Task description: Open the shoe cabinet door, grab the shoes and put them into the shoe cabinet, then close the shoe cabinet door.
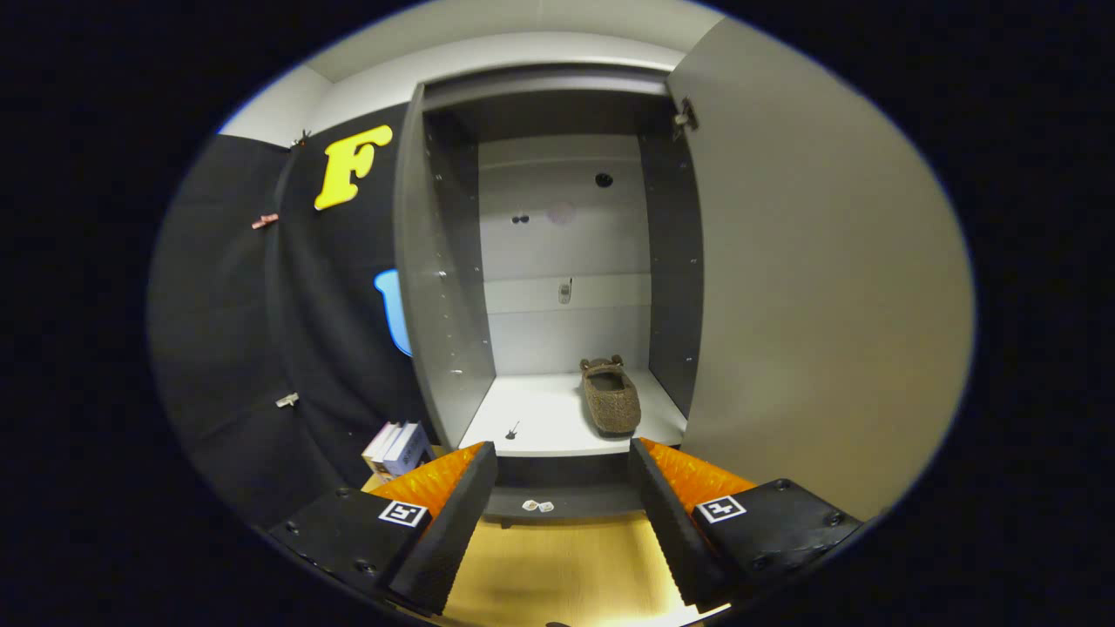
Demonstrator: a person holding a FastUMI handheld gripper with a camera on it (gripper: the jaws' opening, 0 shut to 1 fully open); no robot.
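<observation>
Already the door (810,287) hangs open at 3 o'clock, and one shoe (611,399) lies on the cabinet (444,287) floor at 1 o'clock from the released, empty hand-held gripper (563,470). Judging so, closing the door remains. Any second shoe is unseen, and small specks on the floor stay unclear.

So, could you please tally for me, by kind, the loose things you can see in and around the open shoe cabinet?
Shoes: 1, a brown shoe lying on the cabinet floor beyond the open, empty gripper
Books: about 3, books stacked left of the cabinet
Small dark item on the cabinet floor, kind unclear: 1
Total: about 5
</observation>
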